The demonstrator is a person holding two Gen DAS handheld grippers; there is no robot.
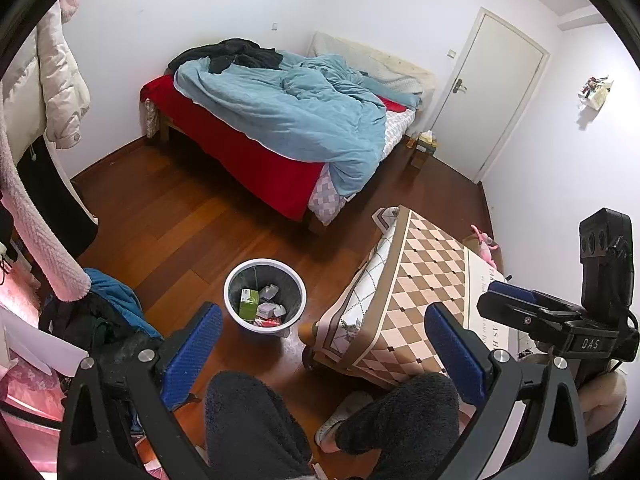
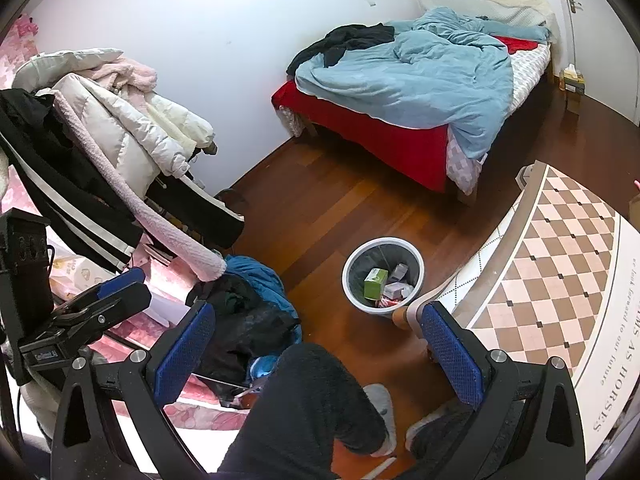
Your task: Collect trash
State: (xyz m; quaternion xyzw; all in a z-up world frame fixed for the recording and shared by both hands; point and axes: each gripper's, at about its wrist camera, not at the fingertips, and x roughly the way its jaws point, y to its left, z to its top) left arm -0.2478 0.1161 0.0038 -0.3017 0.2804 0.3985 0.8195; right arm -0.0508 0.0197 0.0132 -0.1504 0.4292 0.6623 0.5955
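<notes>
A white-rimmed trash bin (image 1: 264, 263) (image 2: 383, 242) stands on the wooden floor between the bed and the table. Inside it lie a green box (image 1: 249, 303) (image 2: 376, 282) and several small packets and wrappers. My left gripper (image 1: 323, 308) hangs open and empty above the floor, the bin just ahead between its blue pads. My right gripper (image 2: 319, 309) is open and empty too, with the bin ahead and slightly right. Each gripper shows from the side at the edge of the other's view. No loose trash shows between the fingers.
A table under a checkered cloth (image 1: 424, 280) (image 2: 560, 248) stands right of the bin. Beyond lies a bed with a blue duvet (image 1: 280, 120) (image 2: 420, 76). Hanging coats (image 2: 120, 120) and a floor clothes pile (image 1: 108, 304) (image 2: 248, 304) crowd the left. The person's legs (image 1: 248, 420) fill the bottom.
</notes>
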